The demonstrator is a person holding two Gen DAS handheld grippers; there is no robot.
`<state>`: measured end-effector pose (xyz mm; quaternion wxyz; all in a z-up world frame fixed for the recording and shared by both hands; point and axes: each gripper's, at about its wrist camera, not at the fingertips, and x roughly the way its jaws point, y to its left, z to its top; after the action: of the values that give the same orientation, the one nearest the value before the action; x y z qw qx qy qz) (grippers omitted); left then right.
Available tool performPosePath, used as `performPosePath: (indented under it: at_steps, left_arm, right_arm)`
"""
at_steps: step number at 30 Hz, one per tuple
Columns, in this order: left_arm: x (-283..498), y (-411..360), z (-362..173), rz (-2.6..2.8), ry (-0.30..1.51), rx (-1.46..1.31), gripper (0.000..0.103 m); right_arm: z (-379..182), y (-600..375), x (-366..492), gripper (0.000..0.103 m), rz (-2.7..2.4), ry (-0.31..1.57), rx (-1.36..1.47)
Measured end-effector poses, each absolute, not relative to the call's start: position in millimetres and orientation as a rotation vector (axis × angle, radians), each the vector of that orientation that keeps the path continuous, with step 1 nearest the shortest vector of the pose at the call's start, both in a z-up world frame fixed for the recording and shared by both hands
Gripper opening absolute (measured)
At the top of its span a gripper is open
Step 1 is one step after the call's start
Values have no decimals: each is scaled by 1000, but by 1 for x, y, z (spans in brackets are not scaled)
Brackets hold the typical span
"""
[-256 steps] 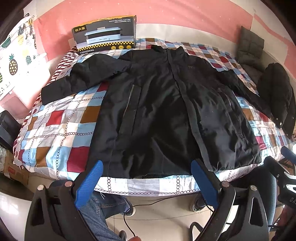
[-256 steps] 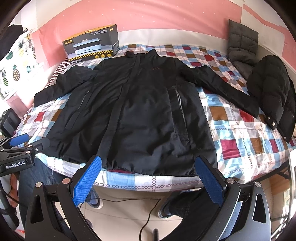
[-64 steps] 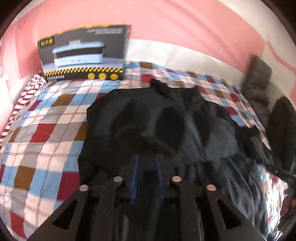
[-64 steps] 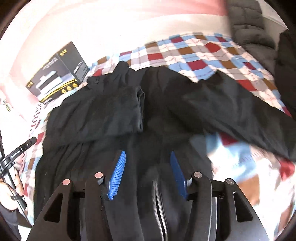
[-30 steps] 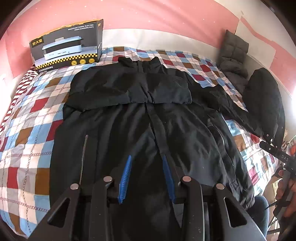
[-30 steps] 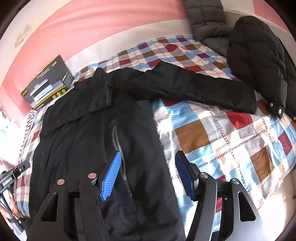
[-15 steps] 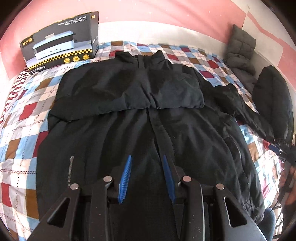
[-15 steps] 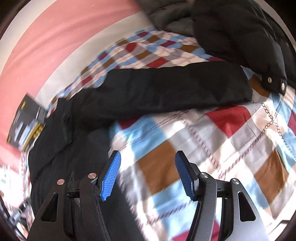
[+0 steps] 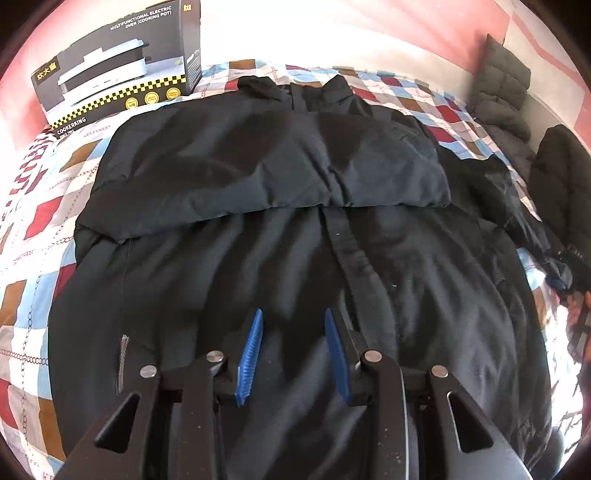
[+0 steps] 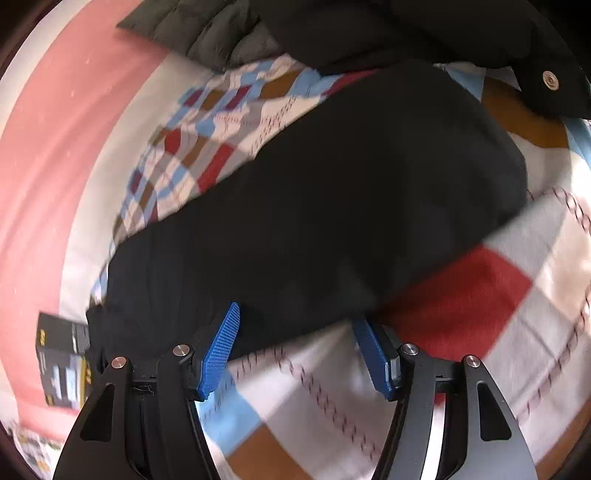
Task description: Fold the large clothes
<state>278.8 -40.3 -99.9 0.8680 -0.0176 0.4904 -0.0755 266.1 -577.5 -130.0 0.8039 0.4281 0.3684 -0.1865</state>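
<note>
A large black jacket lies front-up on the checked bed cover. Its left sleeve is folded across the chest. My left gripper hovers over the jacket's lower front by the zip strip, jaws partly open and empty. In the right wrist view the jacket's right sleeve lies stretched out on the cover. My right gripper is open, low and close, with its blue fingertips at the sleeve's near edge. The right gripper also shows at the left wrist view's right edge, by the sleeve's cuff.
A black cooker box stands at the bed's far left corner against the pink wall. A grey quilted cushion and a second black puffer jacket lie at the bed's right side, close to the sleeve's end.
My right gripper has dropped and moved in close to the right sleeve, which now fills its view. My left gripper has come slightly nearer over the jacket front, jaws unchanged.
</note>
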Motion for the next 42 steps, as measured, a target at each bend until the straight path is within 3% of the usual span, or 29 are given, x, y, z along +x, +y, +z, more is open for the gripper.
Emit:
performPosePath:
  at_steps: [5,6,7,9,12,24,29,34,39,42]
  left_arm:
    - [281,-35,-106,-147,1034,-50,37]
    - [281,-34,-106,-147,1033,-52,37]
    - [281,-33,-106,-146,1031,-53,37]
    - [281,-31,-105,-142,1029,-56,37]
    - [281,-24,-104,-132,1026,-66,37]
    - [273,22,-92,-68,991,-143,37]
    - [268,49,-90,-28,974,-182,37]
    - [262,77,-94,8,971,-228,37]
    - [257,97,-98,35,968,-260,37]
    - [254,107,-100,44,965,-274,37]
  right_arm:
    - [-130,-595,276,64,-458,758,961]
    - [-129,-597,277,59,-472,753,970]
    - [-127,-598,280,41,-486,754,968]
    - [-115,-597,282,20,-490,748,935]
    - [-84,-587,286,12,-475,724,854]
    - [86,-466,330,9,-145,532,536]
    - [117,-374,360,8,40,541,409]
    - [102,-281,386,8,169,606,263]
    - [45,-196,420,9,269,734,130]
    - [2,-151,431,19,306,846,46]
